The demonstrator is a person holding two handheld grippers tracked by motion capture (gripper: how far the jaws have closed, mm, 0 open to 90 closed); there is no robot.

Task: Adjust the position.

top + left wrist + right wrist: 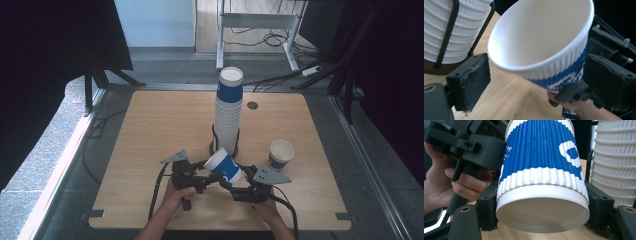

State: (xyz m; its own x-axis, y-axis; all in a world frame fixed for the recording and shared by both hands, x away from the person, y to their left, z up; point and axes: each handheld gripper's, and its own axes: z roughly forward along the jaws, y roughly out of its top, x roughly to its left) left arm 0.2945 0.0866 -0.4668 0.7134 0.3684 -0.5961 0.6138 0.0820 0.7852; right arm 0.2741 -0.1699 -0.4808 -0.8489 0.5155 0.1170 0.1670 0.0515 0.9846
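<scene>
A blue-and-white ribbed paper cup [223, 167] lies tilted between both grippers above the table's near middle. My left gripper [211, 175] reaches in from the left. In the left gripper view the cup's open mouth [536, 37] faces the camera, and the pad tips [471, 80] sit against its rim end on both sides. My right gripper [233, 183] comes from the right, shut on the cup's base end [542, 210] with a pad pressed on each side. Right behind the held cup, a tall stack of cups [228, 112] stands in a black wire holder [447, 35].
A single upright paper cup [281, 154] stands on the wooden table [150, 130] to the right of the stack. A cable hole [252, 105] lies behind the stack. The person's hands [175, 197] come in at the near edge. Desk legs and cables lie on the floor beyond.
</scene>
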